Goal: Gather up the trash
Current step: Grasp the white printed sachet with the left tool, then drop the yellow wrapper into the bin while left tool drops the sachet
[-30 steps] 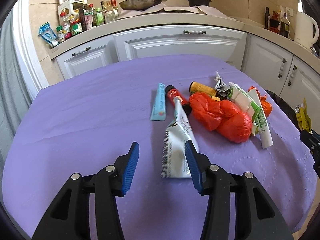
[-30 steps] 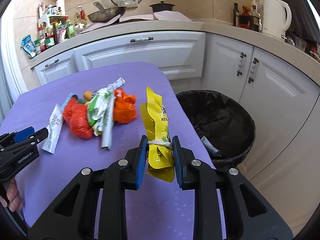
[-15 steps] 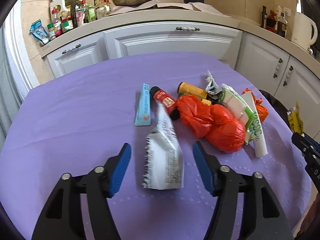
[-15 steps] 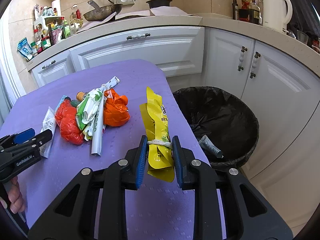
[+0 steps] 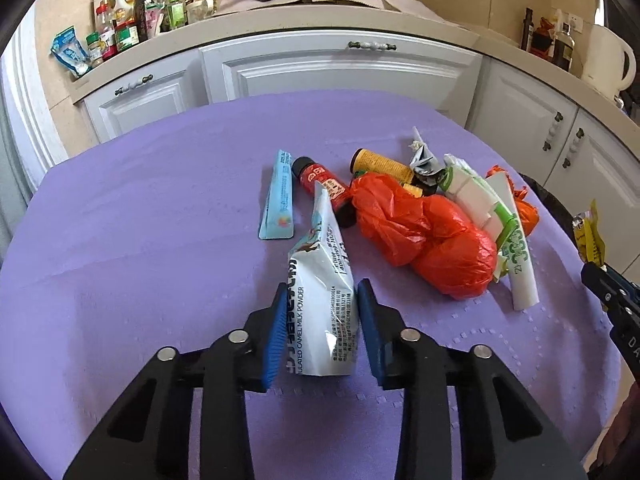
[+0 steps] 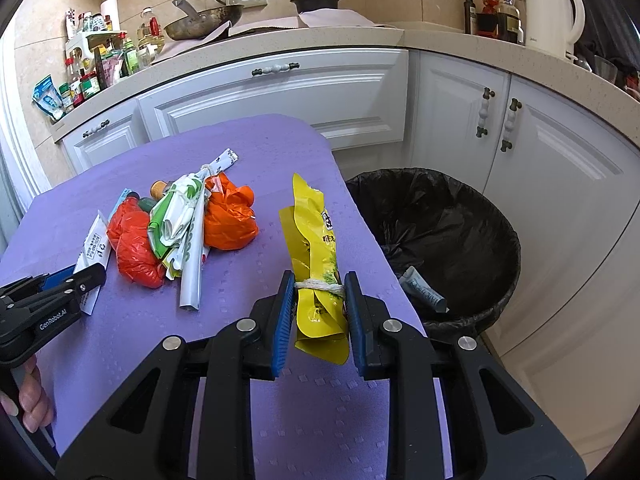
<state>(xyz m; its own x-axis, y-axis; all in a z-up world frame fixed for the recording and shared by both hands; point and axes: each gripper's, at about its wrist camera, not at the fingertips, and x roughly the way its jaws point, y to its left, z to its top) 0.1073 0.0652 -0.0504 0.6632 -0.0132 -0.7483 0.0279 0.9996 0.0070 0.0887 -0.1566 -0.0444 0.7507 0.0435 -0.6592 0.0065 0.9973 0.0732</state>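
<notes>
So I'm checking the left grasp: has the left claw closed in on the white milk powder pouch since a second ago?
Yes. The left claw has advanced toward the red plastic bag and narrowed onto the white milk powder pouch.

Both wrist views near, facing counter (image 5: pixel 280 36); share purple table (image 5: pixel 140 200) (image 6: pixel 260 136).

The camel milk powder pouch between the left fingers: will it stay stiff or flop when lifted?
The camel milk powder pouch looks flat and creased, so probably empty, light and floppy. Its far end would likely droop. The glossy film may slip.
</notes>
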